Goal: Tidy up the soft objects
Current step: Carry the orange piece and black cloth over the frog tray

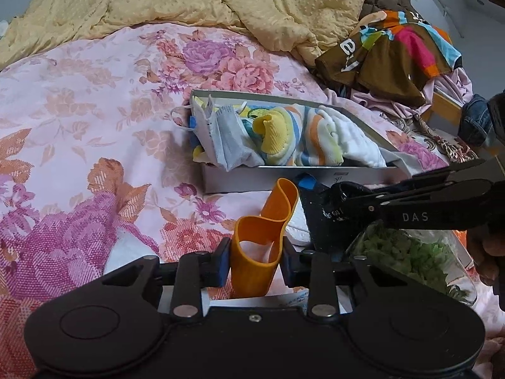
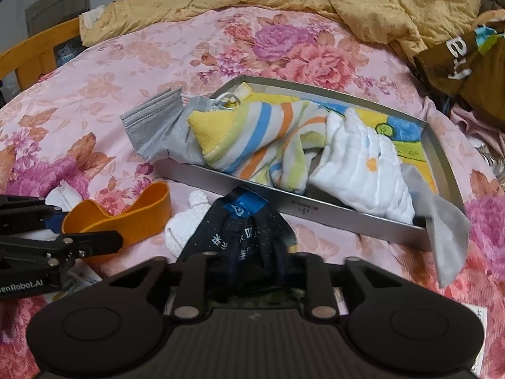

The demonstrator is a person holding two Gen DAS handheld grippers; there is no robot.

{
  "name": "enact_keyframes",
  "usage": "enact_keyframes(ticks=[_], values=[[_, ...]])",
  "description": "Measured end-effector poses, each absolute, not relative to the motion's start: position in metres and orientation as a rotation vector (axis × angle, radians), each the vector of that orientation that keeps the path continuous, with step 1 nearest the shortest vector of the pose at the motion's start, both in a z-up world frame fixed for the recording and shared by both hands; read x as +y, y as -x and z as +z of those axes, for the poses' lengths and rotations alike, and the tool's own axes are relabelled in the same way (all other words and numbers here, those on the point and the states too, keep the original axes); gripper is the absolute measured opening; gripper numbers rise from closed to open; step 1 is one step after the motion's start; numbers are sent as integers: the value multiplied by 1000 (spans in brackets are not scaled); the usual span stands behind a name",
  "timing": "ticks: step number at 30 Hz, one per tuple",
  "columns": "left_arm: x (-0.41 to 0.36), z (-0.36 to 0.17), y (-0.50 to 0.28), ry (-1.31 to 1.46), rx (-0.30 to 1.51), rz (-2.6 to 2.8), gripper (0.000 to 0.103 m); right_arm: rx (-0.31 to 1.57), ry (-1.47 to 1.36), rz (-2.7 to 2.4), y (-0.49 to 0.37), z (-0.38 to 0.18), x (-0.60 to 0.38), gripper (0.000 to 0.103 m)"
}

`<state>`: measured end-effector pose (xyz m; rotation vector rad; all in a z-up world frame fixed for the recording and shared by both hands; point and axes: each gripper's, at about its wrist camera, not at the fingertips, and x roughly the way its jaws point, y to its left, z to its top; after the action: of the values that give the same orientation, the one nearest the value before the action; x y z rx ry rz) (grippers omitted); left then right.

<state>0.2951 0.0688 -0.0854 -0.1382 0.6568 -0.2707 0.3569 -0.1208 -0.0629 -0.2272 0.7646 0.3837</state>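
both grippers gripping, bed, near tray.
left gripper pads pinch the orange band; right gripper jaws pressed on the dark sock. both items lie on the floral sheet just in front of the grey tray, which holds a striped sock, mask and white cloth.

Illumination: soft, even, moderately bright; shadows faint. Both fisheye views bow straight lines toward dark, vignetted corners. The floral bedspread appears washed out in the left view. Focus: mildly soft overall.
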Motion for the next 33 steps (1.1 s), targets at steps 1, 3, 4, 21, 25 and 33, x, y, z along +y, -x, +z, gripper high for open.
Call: enact_keyframes(ticks=[1,3,4,21,25,33], values=[[69,-85,-295,142,653,-269,33,764,228,377,-357,-63,-122,14],[70,-83,-294,151,644,-267,32,762,237,369,-355,-63,-122,9],[70,-81,-294,154,638,-265,32,758,245,367,-353,-63,-122,9],[63,-51,-273,130,500,-215,30,604,287,374,-322,-14,-132,5],[56,-46,-269,112,479,-216,30,548,272,399,-316,2,-137,5],[47,-24,-266,144,476,-196,30,498,190,444,-327,22,-160,5]])
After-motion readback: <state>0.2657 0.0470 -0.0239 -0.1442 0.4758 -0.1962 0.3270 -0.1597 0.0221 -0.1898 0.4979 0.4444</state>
